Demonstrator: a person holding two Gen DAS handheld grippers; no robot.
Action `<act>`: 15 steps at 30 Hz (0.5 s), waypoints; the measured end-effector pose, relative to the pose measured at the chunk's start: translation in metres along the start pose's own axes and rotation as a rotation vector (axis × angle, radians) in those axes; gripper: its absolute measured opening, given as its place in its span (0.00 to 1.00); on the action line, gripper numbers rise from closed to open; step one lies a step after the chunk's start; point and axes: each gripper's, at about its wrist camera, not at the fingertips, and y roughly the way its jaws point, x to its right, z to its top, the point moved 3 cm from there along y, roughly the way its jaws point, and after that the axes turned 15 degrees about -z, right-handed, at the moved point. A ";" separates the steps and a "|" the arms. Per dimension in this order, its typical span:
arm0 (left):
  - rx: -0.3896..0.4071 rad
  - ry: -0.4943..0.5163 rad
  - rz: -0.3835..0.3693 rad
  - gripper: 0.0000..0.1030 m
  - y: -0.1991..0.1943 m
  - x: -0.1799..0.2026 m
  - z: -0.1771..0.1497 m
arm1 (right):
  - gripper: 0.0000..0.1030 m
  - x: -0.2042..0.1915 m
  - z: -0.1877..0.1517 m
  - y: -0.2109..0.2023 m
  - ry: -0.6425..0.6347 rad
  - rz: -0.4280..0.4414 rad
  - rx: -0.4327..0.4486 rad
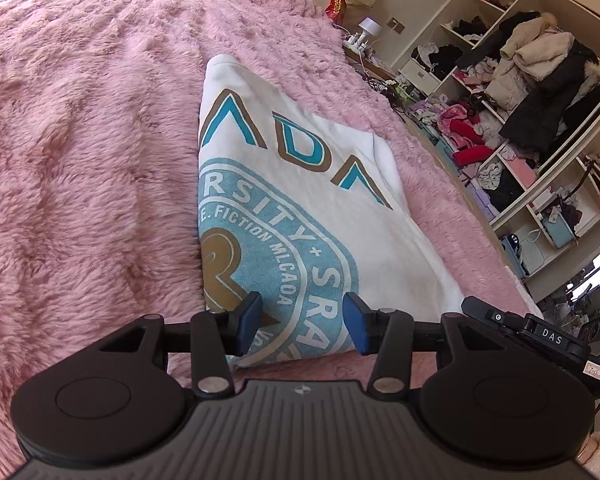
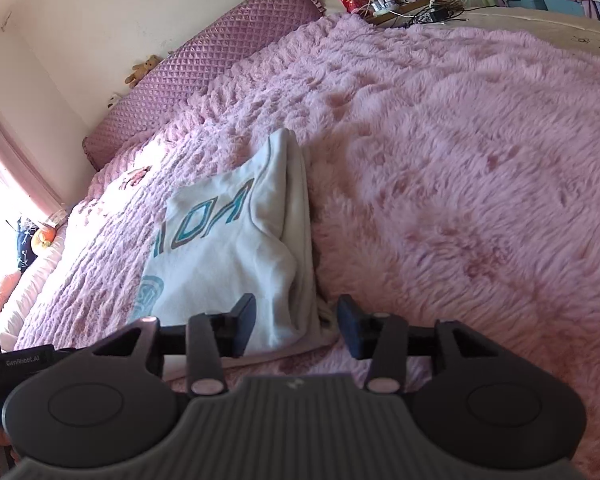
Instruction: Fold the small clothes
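Your fingers are spread apart on both grippers, holding nothing. The left gripper hovers over the near edge of the folded white shirt, which stretches away from you on the pink blanket. The right gripper straddles the near right corner, where the layers stack; I judge both about equally near.

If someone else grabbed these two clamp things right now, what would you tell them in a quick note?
Left gripper: open, empty, hovering over the near edge of the white T-shirt.
Right gripper: open, empty, over the shirt's near right corner.
The shirt lies on the pink fuzzy blanket, already folded into a compact rectangle with the printed logo on top.
Done: the folding looks finished or nearly so.
Left: perhaps tidy the layered right edge, then let it lie. No other small garment shows on the blanket.
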 end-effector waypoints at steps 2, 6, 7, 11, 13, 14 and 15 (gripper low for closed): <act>0.036 -0.037 -0.023 0.55 -0.009 -0.009 0.011 | 0.42 0.003 0.013 -0.004 0.016 0.043 0.009; 0.078 -0.155 -0.069 0.55 -0.019 -0.041 0.032 | 0.46 0.008 0.041 0.008 0.066 0.135 -0.039; 0.083 -0.207 -0.083 0.55 -0.018 -0.053 0.038 | 0.48 0.010 0.046 0.012 0.078 0.149 -0.044; 0.091 -0.319 -0.123 0.55 -0.013 -0.089 0.044 | 0.51 0.020 0.060 0.043 0.133 0.198 -0.135; 0.087 -0.376 -0.158 0.55 -0.007 -0.104 0.044 | 0.51 0.026 0.061 0.057 0.170 0.213 -0.174; 0.083 -0.404 -0.169 0.55 -0.003 -0.110 0.043 | 0.53 0.030 0.061 0.065 0.187 0.222 -0.193; 0.077 -0.422 -0.175 0.55 0.001 -0.114 0.043 | 0.53 0.032 0.061 0.071 0.195 0.226 -0.203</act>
